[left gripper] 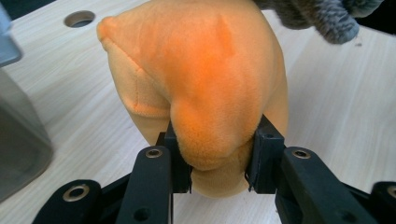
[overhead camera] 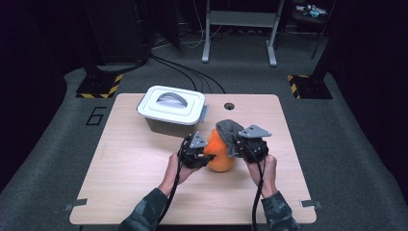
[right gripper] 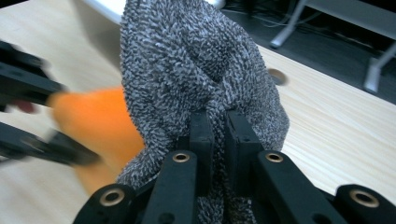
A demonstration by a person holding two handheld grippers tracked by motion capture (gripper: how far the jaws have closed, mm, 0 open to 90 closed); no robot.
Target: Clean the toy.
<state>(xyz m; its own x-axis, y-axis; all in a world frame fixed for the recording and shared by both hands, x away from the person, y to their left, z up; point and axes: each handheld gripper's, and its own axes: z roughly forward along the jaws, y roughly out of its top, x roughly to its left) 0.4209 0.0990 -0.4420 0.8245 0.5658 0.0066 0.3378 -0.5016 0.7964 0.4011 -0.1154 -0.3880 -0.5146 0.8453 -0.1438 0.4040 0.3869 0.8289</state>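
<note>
An orange plush toy (overhead camera: 220, 153) with a grey fuzzy part (overhead camera: 228, 129) on top is held just above the middle of the wooden table (overhead camera: 130, 163). My left gripper (overhead camera: 204, 155) is shut on the orange plush body (left gripper: 205, 84); its black pads (left gripper: 180, 161) squeeze a bulge of fabric from both sides. My right gripper (overhead camera: 238, 144) is shut on the grey fuzzy part (right gripper: 196, 70), with the jaws pinched tightly together on a fold of it. In the right gripper view the orange body (right gripper: 100, 121) shows behind the grey part, with the left gripper blurred at the left edge.
A grey bin with a white lid (overhead camera: 172, 109) stands at the back left of the table, close behind the toy. A round hole (overhead camera: 229, 106) sits near the table's far edge. A metal frame (overhead camera: 239, 29) and cables lie on the floor beyond.
</note>
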